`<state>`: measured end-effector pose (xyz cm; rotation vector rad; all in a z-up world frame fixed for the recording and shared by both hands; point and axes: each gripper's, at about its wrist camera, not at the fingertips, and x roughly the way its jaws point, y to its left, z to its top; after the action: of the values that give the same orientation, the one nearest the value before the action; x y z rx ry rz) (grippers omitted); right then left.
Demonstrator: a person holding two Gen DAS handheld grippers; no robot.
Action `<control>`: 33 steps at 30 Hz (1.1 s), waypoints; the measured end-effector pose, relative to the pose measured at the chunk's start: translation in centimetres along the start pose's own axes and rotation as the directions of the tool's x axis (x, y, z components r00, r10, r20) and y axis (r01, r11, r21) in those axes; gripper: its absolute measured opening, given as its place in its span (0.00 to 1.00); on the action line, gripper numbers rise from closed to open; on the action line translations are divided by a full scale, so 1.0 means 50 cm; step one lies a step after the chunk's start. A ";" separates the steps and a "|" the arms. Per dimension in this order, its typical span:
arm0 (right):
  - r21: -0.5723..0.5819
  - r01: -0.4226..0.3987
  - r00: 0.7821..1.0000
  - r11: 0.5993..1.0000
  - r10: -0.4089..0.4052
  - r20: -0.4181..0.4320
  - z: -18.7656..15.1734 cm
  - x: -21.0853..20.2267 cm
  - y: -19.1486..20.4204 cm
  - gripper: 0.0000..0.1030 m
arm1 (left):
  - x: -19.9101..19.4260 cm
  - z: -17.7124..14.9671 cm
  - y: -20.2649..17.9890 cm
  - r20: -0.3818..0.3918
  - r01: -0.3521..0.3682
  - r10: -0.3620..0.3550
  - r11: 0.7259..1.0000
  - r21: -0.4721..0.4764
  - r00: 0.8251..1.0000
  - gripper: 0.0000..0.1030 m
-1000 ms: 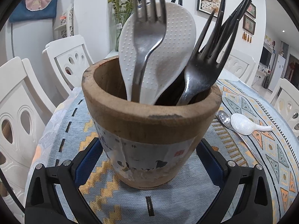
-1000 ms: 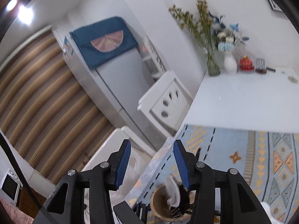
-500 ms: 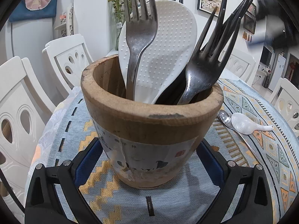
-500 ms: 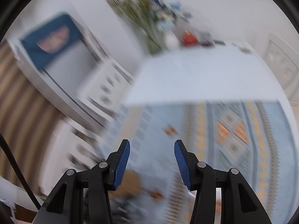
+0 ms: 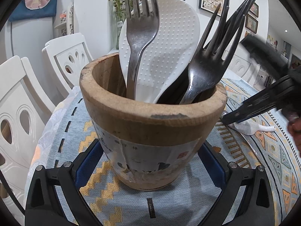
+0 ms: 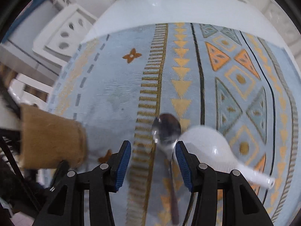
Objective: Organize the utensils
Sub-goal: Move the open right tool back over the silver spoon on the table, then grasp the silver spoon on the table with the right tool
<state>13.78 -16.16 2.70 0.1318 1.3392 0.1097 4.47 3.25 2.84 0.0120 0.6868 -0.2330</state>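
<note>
Patterned blue cloth [image 6: 116,86] over a white worktop [image 6: 169,7], white chairs [image 5: 69,54] behind. At left, wooden pot [image 5: 150,113] clamped between the blue pads of the left hand-held gripper [image 5: 150,162], stuffed with steel forks [image 5: 141,30], dark forks [image 5: 210,64] and a white dimpled rice paddle [image 5: 169,43]. Further right, flat on the cloth: metal spoon [image 6: 166,131] touching a white ceramic spoon [image 6: 208,146]. Right hand-held gripper [image 6: 153,162] aimed steeply down, jaws partly open, empty, straddling the metal spoon's neck.
</note>
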 end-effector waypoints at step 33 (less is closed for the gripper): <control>0.356 -0.187 0.982 0.916 0.159 0.106 -0.035 0.000 -0.131 0.04 | 0.006 0.002 0.009 -0.002 0.005 -0.005 1.000 -0.007 1.000 0.97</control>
<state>12.10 -22.57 1.28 0.5664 1.2594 0.0031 4.84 3.61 2.71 0.0039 0.6898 -0.2353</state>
